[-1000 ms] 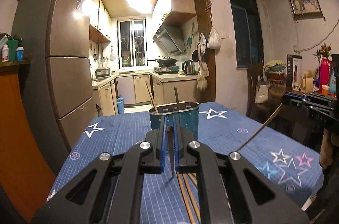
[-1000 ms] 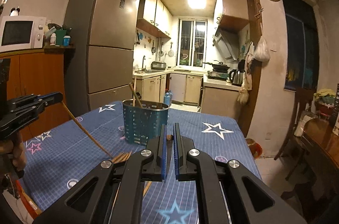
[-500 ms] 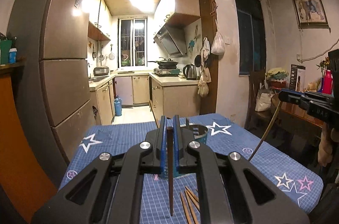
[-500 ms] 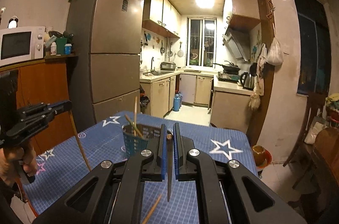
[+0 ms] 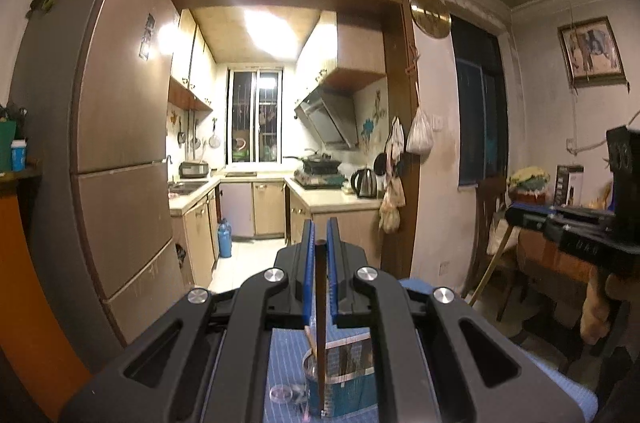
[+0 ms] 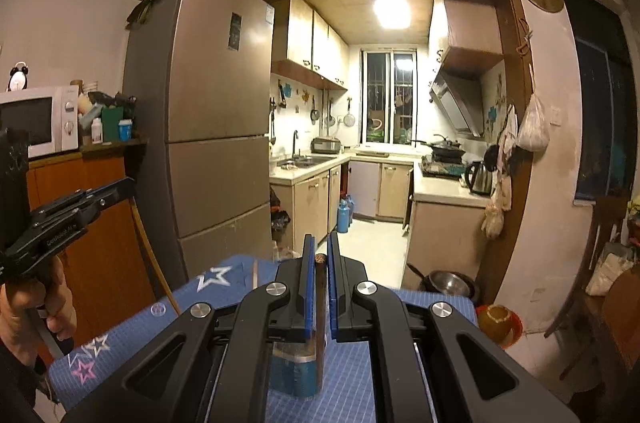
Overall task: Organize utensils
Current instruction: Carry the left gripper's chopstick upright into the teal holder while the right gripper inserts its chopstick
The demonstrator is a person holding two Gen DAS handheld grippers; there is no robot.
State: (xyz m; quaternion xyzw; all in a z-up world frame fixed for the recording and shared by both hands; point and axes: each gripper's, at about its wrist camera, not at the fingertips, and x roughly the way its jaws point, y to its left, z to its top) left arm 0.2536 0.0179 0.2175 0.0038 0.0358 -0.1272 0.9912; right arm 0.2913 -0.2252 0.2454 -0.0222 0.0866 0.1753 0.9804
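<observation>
My left gripper [image 5: 319, 243] is shut on a brown chopstick [image 5: 321, 327] that hangs straight down over the blue perforated utensil holder [image 5: 348, 387], its tip at the holder's front wall. My right gripper [image 6: 319, 255] is shut on another brown chopstick [image 6: 320, 327] that hangs down in front of the holder [image 6: 294, 371]. The left gripper also shows in the right wrist view [image 6: 128, 183], with its chopstick [image 6: 154, 259] slanting down. The right gripper shows at the right edge of the left wrist view [image 5: 514, 217], its chopstick [image 5: 490, 269] slanting down.
The table has a blue star-patterned cloth [image 6: 132, 339]. A tall fridge [image 6: 216, 127] stands at the table's far left. A wooden chair [image 5: 490, 223] and a cluttered side table [image 5: 560, 255] stand to the right. A pot [image 6: 446, 283] sits on the floor beyond the table.
Both grippers have risen and tilted up, each lifting its chopstick off the table to hang vertically. The holder has dropped to the bottom of both views.
</observation>
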